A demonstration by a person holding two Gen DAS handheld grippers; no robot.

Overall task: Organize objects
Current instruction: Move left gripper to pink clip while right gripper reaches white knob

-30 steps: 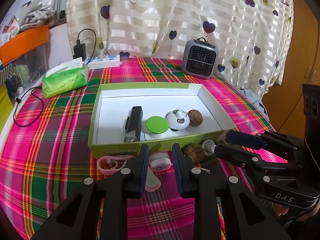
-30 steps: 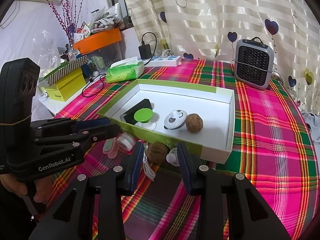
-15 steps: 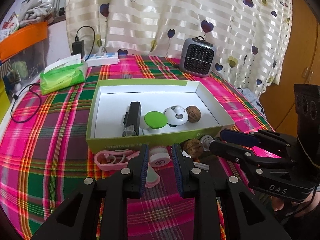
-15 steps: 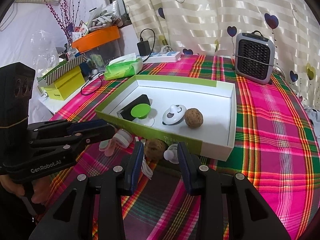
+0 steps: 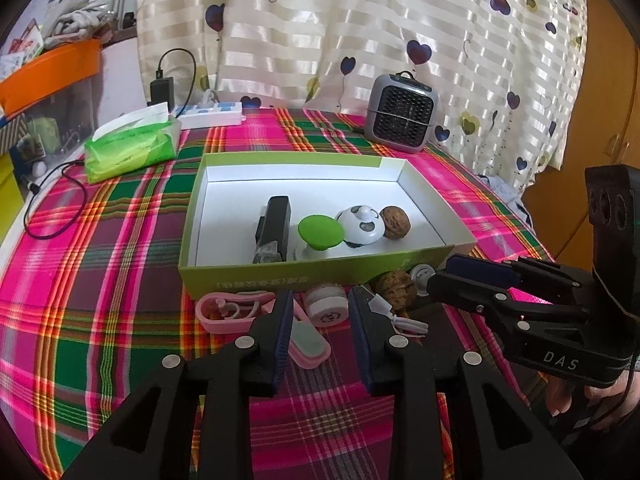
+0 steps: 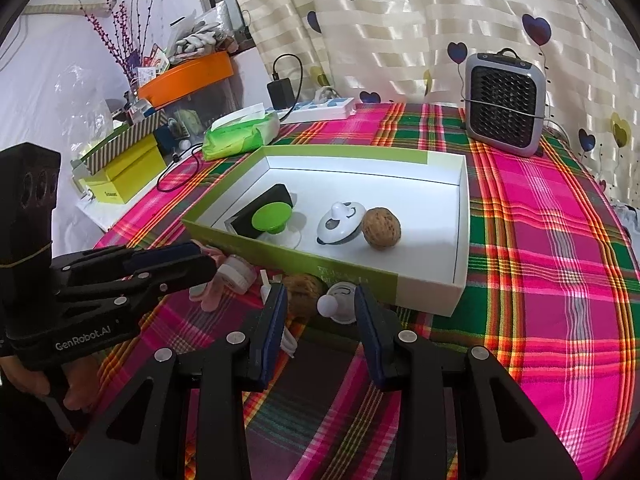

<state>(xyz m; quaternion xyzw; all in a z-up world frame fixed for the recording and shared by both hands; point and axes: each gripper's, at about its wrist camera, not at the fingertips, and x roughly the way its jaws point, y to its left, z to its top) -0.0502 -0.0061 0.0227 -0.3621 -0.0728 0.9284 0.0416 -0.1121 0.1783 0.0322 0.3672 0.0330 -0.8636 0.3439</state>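
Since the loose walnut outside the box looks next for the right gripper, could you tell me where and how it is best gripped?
Grip the walnut across its widest middle, one pad each side, coming down from the near side, away from the box wall just behind it. It is round and ridged, so an off-centre pinch would probably squirt it out. The right gripper is open; the white knob crowds its right.

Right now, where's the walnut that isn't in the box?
The loose walnut lies on the tablecloth against the green box's near wall, between the white round case and a white knob.
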